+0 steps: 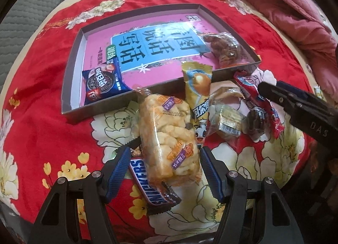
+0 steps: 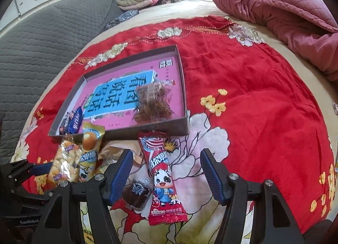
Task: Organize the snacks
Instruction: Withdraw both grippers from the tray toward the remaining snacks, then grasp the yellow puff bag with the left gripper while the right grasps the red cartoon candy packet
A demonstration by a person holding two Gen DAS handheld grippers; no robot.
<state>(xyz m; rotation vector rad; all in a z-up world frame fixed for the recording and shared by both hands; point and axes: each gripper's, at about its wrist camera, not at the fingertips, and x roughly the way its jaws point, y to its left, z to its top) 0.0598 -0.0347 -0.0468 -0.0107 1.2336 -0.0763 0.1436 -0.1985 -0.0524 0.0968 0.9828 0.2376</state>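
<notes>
1. The left gripper (image 1: 163,164) stands released, its 2 blue ribbed pads (image 1: 119,167) parted on either side of a clear-wrapped pack of pale yellow puffed crackers (image 1: 169,136); neither pad presses the wrapper.
2. That pack lies partly on top of a dark brown Snickers bar (image 1: 152,182), which pokes out at its 7 o'clock side.
3. The right gripper (image 2: 166,172) is likewise released, pads apart, with a long red lollipop wrapper showing a cartoon cow (image 2: 162,176) and a small clear packet holding a dark brown square (image 2: 136,194) on the cloth between them, untouched.
4. A shallow grey cardboard box lid (image 1: 72,68) lined with a pink and blue printed sheet sits at 12 o'clock from the loose snacks, on a red floral bedspread (image 1: 42,106).
5. Inside the lid, a dark blue cookie packet (image 1: 104,87) rests at the 7 o'clock corner and a clear bag of brown pieces (image 1: 224,48) at the 4 o'clock corner.
6. A gold wrapper with an egg-shaped picture (image 1: 197,87) leans on the lid's near wall.
7. A small crumpled gold-wrapped sweet (image 1: 227,121) lies between the gold wrapper and the red one.
8. A rumpled pink quilt (image 2: 285,18) lies at 1 o'clock.
</notes>
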